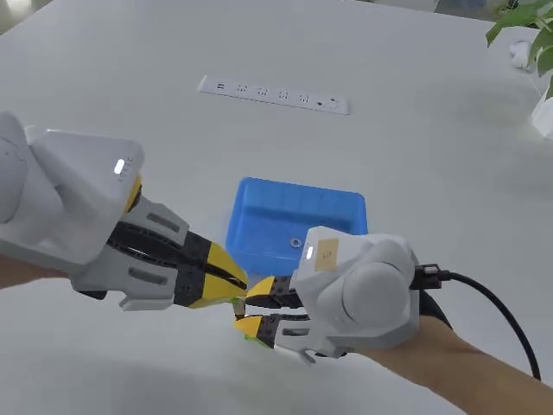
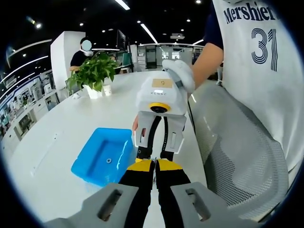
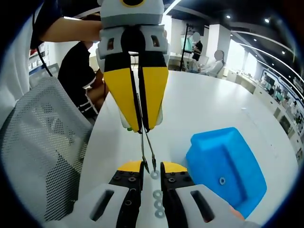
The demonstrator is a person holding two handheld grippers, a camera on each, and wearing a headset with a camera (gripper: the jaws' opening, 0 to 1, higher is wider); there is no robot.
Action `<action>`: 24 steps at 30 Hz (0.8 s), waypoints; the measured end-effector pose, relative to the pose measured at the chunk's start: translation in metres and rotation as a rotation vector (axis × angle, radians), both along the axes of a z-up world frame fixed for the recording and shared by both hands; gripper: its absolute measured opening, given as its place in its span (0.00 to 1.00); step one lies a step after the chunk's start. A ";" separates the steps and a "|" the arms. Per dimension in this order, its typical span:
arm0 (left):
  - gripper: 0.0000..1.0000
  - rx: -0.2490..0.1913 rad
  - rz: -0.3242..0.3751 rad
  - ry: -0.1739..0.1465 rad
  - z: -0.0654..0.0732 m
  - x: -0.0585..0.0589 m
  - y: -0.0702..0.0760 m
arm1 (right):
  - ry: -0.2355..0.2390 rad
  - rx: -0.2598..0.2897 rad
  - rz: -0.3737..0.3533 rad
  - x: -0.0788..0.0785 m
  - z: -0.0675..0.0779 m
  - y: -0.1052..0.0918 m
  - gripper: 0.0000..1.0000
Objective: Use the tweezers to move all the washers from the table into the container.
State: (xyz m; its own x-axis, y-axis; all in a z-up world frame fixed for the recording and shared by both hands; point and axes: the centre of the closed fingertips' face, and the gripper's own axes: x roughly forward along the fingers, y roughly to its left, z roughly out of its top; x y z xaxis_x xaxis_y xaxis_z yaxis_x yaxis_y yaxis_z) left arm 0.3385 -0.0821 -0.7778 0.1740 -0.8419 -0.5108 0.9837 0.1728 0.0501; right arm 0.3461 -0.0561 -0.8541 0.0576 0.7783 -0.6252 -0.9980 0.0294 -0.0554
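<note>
My left gripper (image 1: 242,288) (image 3: 142,128) has its yellow jaws shut on thin metal tweezers (image 3: 145,148). The tweezer tips straddle a washer (image 3: 154,175) on the white table, the first of several washers (image 3: 157,195) in a short row. My right gripper (image 1: 251,309) (image 3: 152,167) faces the left one nose to nose, open, its tips either side of the tweezer points and that washer. The blue container (image 1: 259,190) (image 2: 88,166) (image 3: 228,152) lies just beyond both grippers, with one washer (image 1: 296,243) (image 2: 109,160) (image 3: 222,180) inside.
A white power strip (image 1: 275,94) lies farther back on the table (image 1: 415,156). A potted plant (image 1: 531,35) (image 2: 92,73) stands at the far right corner. A mesh chair (image 2: 237,142) stands at the table's near edge, beside the person holding the grippers.
</note>
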 end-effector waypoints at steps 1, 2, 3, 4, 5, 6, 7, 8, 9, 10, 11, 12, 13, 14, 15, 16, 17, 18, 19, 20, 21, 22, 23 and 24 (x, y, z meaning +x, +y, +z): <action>0.05 -0.001 0.001 0.001 0.000 0.000 0.000 | 0.002 0.000 -0.001 0.000 0.000 0.000 0.15; 0.05 -0.001 0.002 0.001 -0.001 0.001 -0.001 | 0.002 -0.001 -0.003 0.001 -0.001 -0.001 0.15; 0.05 -0.001 0.004 -0.004 -0.002 0.002 -0.001 | -0.001 -0.002 -0.006 0.001 -0.002 -0.001 0.15; 0.05 -0.003 0.007 -0.002 -0.002 0.002 -0.001 | -0.002 -0.002 -0.010 0.002 -0.002 -0.001 0.15; 0.05 -0.003 0.007 -0.003 -0.003 0.002 -0.001 | 0.005 -0.002 -0.014 0.002 -0.003 -0.002 0.15; 0.05 -0.001 0.007 -0.001 -0.004 0.002 -0.002 | 0.008 -0.002 -0.015 0.002 -0.004 -0.002 0.15; 0.05 0.001 0.006 0.003 -0.005 0.002 -0.002 | 0.015 -0.001 -0.016 0.001 -0.005 -0.002 0.15; 0.05 0.002 0.005 0.005 -0.005 0.002 -0.002 | 0.017 -0.001 -0.015 0.001 -0.005 -0.002 0.15; 0.05 0.003 0.004 0.009 -0.006 0.001 -0.002 | 0.017 -0.002 -0.013 0.000 -0.006 -0.002 0.15; 0.05 0.004 0.004 0.011 -0.006 0.001 -0.003 | 0.020 -0.003 -0.012 0.000 -0.007 -0.002 0.15; 0.05 0.005 0.002 0.012 -0.007 0.001 -0.003 | 0.023 -0.004 -0.011 -0.001 -0.007 -0.002 0.15; 0.05 0.007 0.002 0.010 -0.008 0.001 -0.004 | 0.020 -0.006 -0.011 0.000 -0.008 -0.002 0.15; 0.05 0.007 0.001 0.007 -0.008 0.001 -0.004 | 0.020 -0.006 -0.012 0.000 -0.008 -0.003 0.15; 0.05 0.007 0.001 0.006 -0.008 0.001 -0.004 | 0.024 -0.004 -0.013 0.000 -0.008 -0.003 0.15; 0.05 0.006 0.002 0.005 -0.008 0.002 -0.004 | 0.024 -0.004 -0.014 0.001 -0.008 -0.003 0.15; 0.05 0.005 0.003 0.006 -0.009 0.002 -0.004 | 0.025 -0.005 -0.014 0.002 -0.009 -0.003 0.15; 0.05 0.005 0.005 0.007 -0.009 0.002 -0.004 | 0.028 -0.006 -0.014 0.002 -0.009 -0.003 0.15; 0.05 0.005 0.006 0.009 -0.009 0.003 -0.004 | 0.031 -0.006 -0.013 0.002 -0.009 -0.003 0.15; 0.05 0.005 0.006 0.011 -0.009 0.003 -0.004 | 0.031 -0.007 -0.010 0.002 -0.010 -0.002 0.15; 0.05 0.007 0.005 0.013 -0.010 0.002 -0.003 | 0.031 -0.009 -0.008 0.002 -0.011 -0.002 0.15; 0.05 0.004 0.006 0.016 -0.010 0.002 -0.004 | 0.031 -0.007 -0.007 0.001 -0.011 -0.002 0.15; 0.05 0.004 0.007 0.017 -0.010 0.003 -0.003 | 0.036 -0.006 -0.010 0.002 -0.011 -0.001 0.15; 0.05 0.004 0.007 0.017 -0.010 0.003 -0.003 | 0.038 -0.005 -0.011 0.002 -0.011 -0.001 0.15; 0.05 0.003 0.008 0.021 -0.010 0.003 -0.002 | 0.040 -0.005 -0.011 0.002 -0.011 -0.001 0.15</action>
